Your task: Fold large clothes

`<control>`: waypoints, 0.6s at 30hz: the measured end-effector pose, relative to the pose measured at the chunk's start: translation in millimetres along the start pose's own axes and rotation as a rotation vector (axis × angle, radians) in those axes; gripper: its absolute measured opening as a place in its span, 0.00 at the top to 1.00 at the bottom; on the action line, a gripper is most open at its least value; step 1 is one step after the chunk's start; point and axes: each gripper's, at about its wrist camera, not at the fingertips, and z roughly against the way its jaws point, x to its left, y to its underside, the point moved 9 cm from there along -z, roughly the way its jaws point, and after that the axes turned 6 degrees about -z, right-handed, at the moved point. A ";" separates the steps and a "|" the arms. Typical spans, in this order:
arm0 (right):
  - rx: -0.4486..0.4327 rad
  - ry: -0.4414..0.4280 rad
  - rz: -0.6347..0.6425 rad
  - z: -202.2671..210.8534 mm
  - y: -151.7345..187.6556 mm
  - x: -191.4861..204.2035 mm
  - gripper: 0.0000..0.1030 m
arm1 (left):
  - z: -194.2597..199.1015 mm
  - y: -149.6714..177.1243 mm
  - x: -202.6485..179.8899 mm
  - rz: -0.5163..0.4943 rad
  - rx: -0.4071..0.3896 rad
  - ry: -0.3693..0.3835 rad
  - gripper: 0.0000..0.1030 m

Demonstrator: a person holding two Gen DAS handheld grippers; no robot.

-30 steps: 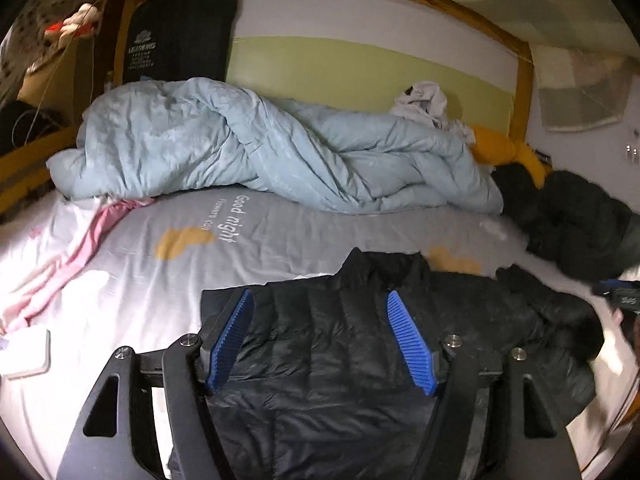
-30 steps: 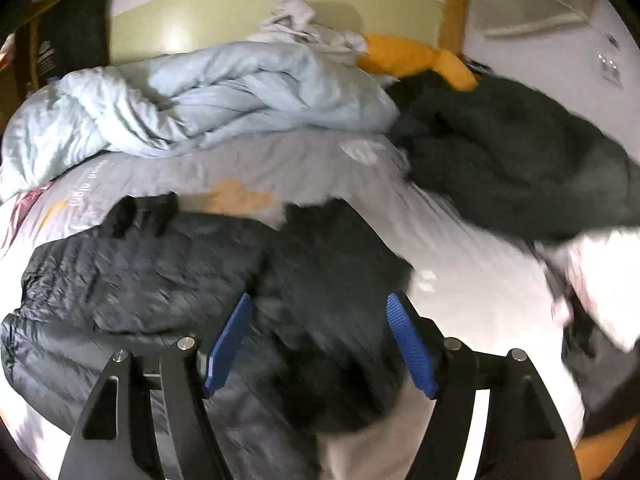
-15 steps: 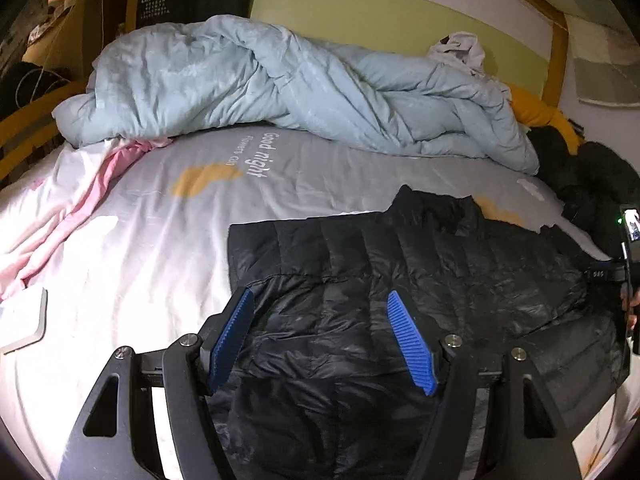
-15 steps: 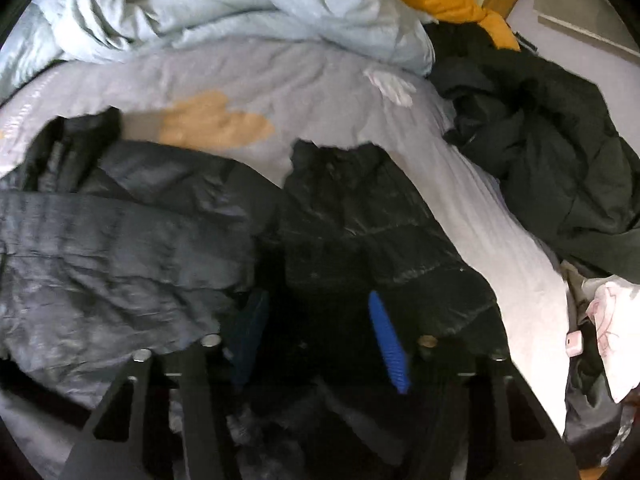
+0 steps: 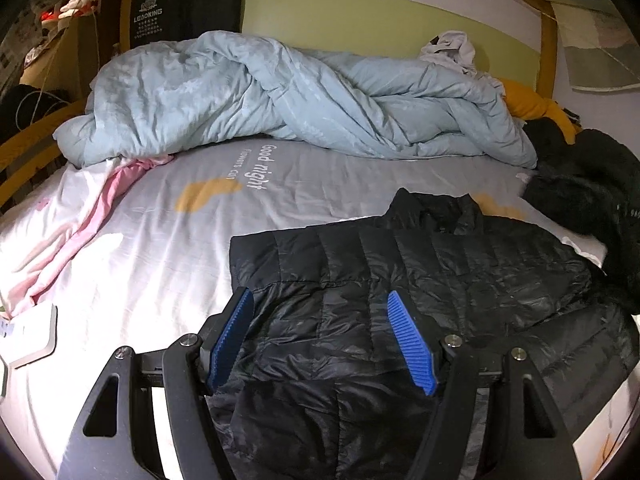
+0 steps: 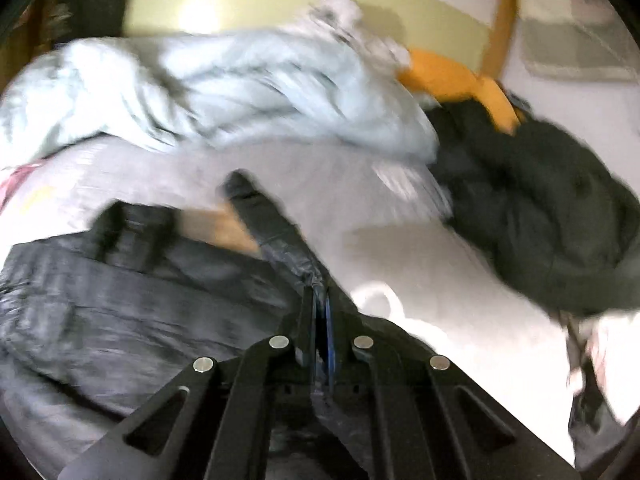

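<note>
One sleeve of the black jacket pinched by right gripper; left gripper wide, empty; next, fold sleeve inward.

Your left wrist view looks forward and down across the bed, close over the black jacket. Your right wrist view faces the same way, nearer and blurred. Both share the jacket and the blue duvet.

Glossy quilted jacket on matt cloth sheet.
</note>
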 end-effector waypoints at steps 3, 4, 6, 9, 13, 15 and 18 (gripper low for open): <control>-0.060 -0.088 0.066 29.6 -10.1 43.3 0.96 | 2.0 -0.5 -3.4 0.010 0.000 0.033 0.34; -0.068 -0.120 0.089 37.3 -9.2 61.1 0.96 | 2.3 -0.6 -5.4 0.009 0.000 0.042 0.34; -0.056 -0.168 0.122 42.3 -0.6 89.5 0.96 | 2.6 0.6 -11.4 -0.007 0.002 0.064 0.34; 0.026 -0.242 0.166 38.6 32.3 129.8 0.96 | 0.4 4.8 -25.0 -0.049 0.014 0.089 0.34; 0.149 -0.319 0.174 21.6 80.8 159.7 0.96 | -5.3 13.2 -44.7 -0.104 0.034 0.113 0.34; 0.195 -0.373 0.159 15.7 98.3 171.4 0.96 | -8.2 16.3 -54.4 -0.128 0.040 0.124 0.34; 0.231 -0.430 0.155 12.8 110.1 186.7 0.96 | -10.9 20.3 -67.0 -0.149 0.051 0.161 0.34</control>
